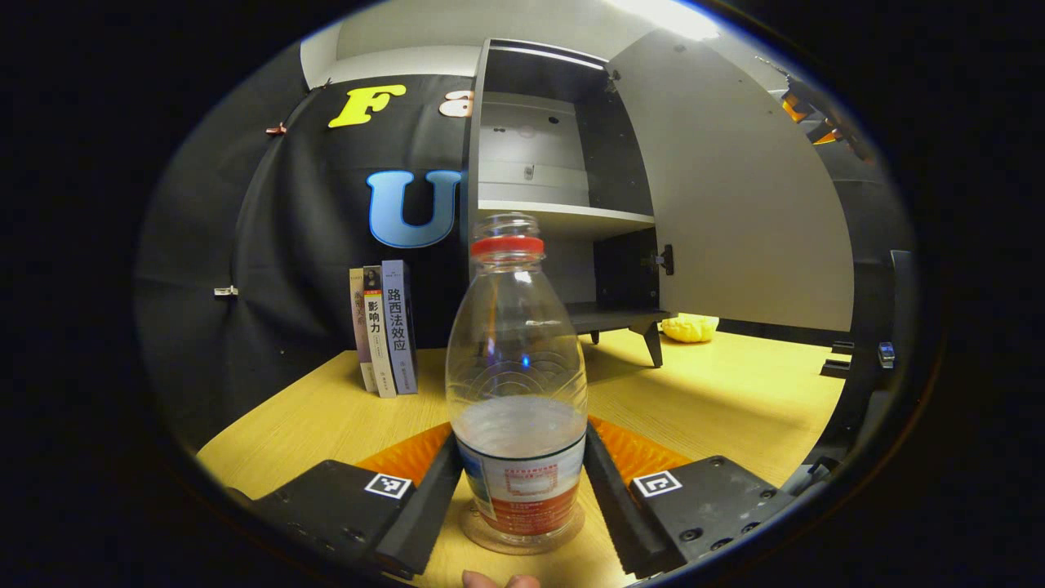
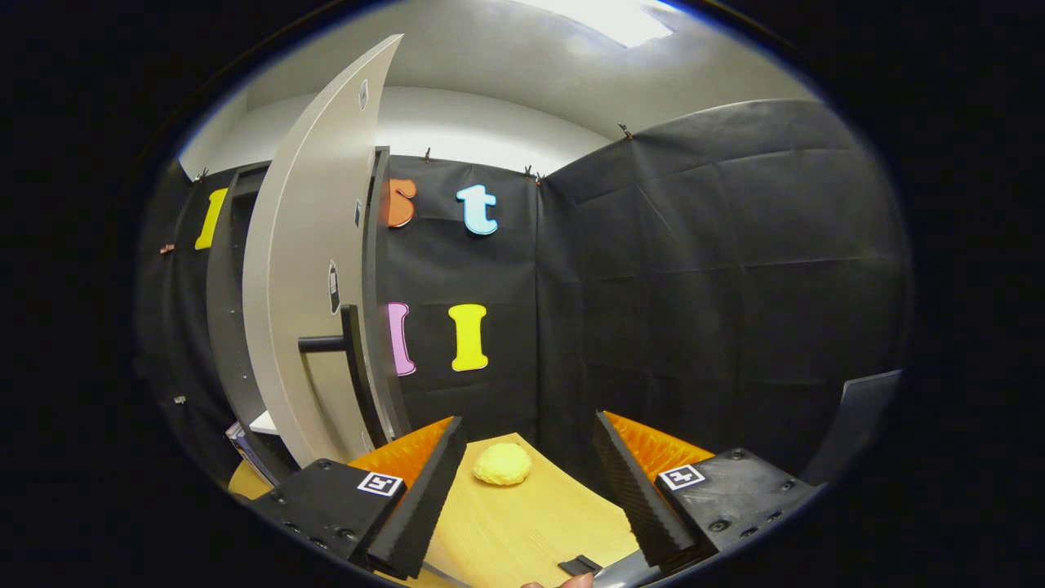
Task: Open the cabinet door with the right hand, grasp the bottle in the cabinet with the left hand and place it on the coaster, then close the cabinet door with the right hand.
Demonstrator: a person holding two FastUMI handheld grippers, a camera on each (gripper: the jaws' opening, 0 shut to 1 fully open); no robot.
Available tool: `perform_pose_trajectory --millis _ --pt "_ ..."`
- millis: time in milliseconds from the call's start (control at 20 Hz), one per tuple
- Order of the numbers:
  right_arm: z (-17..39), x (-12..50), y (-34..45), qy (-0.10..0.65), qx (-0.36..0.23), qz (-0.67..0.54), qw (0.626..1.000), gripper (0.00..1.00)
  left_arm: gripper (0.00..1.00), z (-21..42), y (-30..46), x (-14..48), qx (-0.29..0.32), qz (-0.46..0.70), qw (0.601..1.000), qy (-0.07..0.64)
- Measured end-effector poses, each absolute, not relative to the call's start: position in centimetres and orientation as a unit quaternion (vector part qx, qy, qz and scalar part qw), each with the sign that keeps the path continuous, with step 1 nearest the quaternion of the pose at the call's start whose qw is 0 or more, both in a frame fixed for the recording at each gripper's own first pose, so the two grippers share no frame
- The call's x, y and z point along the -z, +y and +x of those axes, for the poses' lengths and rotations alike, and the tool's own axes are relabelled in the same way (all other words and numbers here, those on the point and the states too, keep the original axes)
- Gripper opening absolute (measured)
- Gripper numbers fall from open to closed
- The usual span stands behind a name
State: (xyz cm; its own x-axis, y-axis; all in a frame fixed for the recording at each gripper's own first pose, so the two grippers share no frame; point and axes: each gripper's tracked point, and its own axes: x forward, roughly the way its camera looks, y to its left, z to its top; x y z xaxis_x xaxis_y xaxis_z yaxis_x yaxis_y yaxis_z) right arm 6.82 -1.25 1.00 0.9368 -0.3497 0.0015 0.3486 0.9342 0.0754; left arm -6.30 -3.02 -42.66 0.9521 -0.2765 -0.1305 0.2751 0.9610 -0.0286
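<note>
A clear plastic bottle (image 1: 517, 384) with a red neck ring, no cap and a little water stands upright on a round transparent coaster (image 1: 482, 535) on the wooden table. My left gripper (image 1: 520, 457) is shut on the bottle's lower body, one finger pressing each side at the label. Behind it the cabinet (image 1: 555, 163) stands with its door (image 1: 735, 188) swung wide to the right. In the right gripper view, my right gripper (image 2: 529, 433) is open and holds nothing, just right of the open door (image 2: 310, 269) and its dark bar handle (image 2: 326, 343).
Three books (image 1: 384, 327) stand upright left of the cabinet. A yellow lumpy object (image 1: 690, 327) lies on the table under the door, the same yellow object (image 2: 501, 463) ahead of the right fingers. The cabinet shelf (image 1: 563, 216) is bare.
</note>
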Motion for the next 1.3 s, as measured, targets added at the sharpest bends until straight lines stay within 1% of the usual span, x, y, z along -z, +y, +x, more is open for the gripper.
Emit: perform_pose_trajectory --millis 50,100,200,400,600,800,1000,1150,1300 --pt "6.9 -1.0 -1.3 -0.007 0.177 0.038 0.983 0.98 0.85 -6.3 -2.9 42.7 0.139 -0.007 0.988 0.071" --pt "7.0 -0.9 -1.2 -0.007 0.175 0.043 0.984 0.98 0.9 -6.3 -2.9 42.8 0.136 -0.007 0.988 0.076" --pt "7.2 -0.6 -1.2 -0.005 0.171 0.05 0.984 0.98 0.94 -6.6 -2.7 43.1 0.131 -0.006 0.988 0.086" --pt "7.7 0.0 -1.9 0.002 0.166 0.055 0.985 0.98 0.94 -7.9 -2.2 42.9 0.116 -0.001 0.988 0.106" --pt "8.5 0.3 -2.6 0.003 0.165 0.043 0.985 0.98 0.94 -9.8 -2.2 40.0 0.103 -0.017 0.988 0.116" --pt "9.7 0.6 -2.7 0.012 0.149 0.041 0.988 0.98 0.94 -10.5 -1.4 33.7 0.067 -0.025 0.991 0.113" --pt "10.5 -0.2 -2.6 0.0 0.134 0.041 0.99 0.98 0.93 -9.4 -1.1 24.2 0.039 -0.038 0.995 0.086" --pt "10.9 -0.9 -2.5 -0.009 0.123 0.035 0.992 0.97 0.95 -8.1 -1.9 16.9 0.028 -0.058 0.996 0.063" --pt "10.9 -0.7 -2.1 -0.004 0.112 0.031 0.993 0.97 0.95 -6.7 -2.8 12.2 0.009 -0.06 0.995 0.075"
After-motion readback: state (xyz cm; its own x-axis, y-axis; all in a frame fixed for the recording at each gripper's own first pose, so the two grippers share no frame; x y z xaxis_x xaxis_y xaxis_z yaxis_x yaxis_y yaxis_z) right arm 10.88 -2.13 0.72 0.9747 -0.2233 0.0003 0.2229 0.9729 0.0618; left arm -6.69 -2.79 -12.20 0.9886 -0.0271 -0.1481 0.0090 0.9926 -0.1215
